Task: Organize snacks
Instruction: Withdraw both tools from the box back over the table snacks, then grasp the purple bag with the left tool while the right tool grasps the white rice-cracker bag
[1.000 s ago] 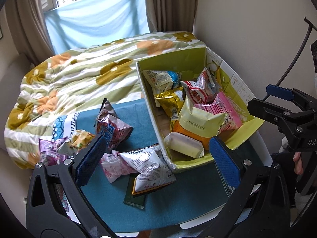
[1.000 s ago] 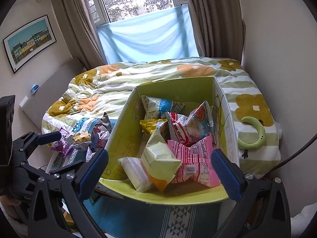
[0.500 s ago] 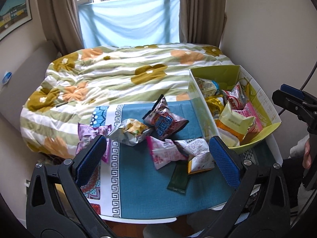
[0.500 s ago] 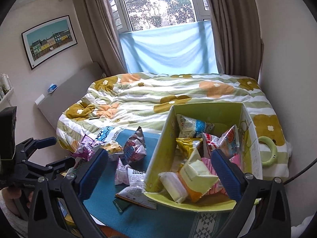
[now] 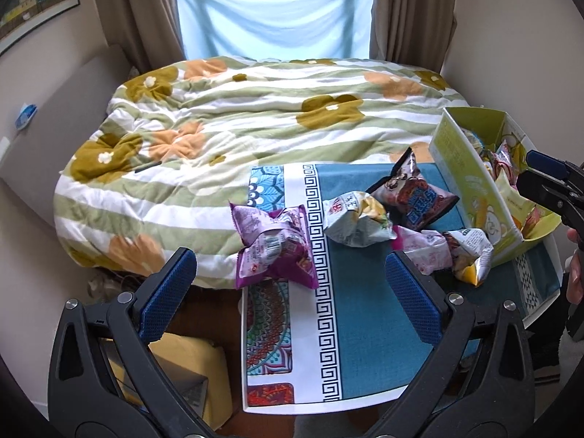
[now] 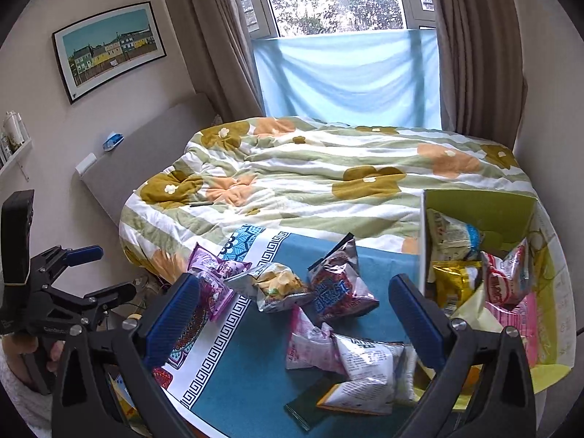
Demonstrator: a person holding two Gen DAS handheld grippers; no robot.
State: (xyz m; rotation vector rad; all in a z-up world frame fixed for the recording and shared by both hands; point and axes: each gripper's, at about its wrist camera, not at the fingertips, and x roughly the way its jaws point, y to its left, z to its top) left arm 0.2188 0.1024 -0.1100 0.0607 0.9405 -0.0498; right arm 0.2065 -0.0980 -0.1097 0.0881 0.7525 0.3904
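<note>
Several snack bags lie on the teal cloth [image 5: 365, 328] of a small table: a purple bag [image 5: 273, 252] [image 6: 213, 277], a silver chip bag [image 5: 357, 219] [image 6: 273, 286], a red-blue bag [image 5: 414, 191] [image 6: 337, 286], a pink bag [image 5: 427, 252] [image 6: 308, 341] and a white bag [image 5: 471, 252] [image 6: 368, 376]. A yellow-green box [image 5: 460, 168] [image 6: 485, 211] at the right holds several snacks. My left gripper [image 5: 290, 295] is open and empty, above the table's near left part. My right gripper [image 6: 294, 317] is open and empty above the loose bags.
A bed with a flowered striped quilt [image 5: 255, 124] [image 6: 328, 175] lies behind the table. A dark flat packet [image 6: 310, 405] lies under the white bag. A yellow box [image 5: 182, 376] sits on the floor below left. Curtains and a window are at the back.
Both grippers have pulled back and swung left, away from the box. The loose bags on the cloth are now in the middle of both views. Both stay open.
</note>
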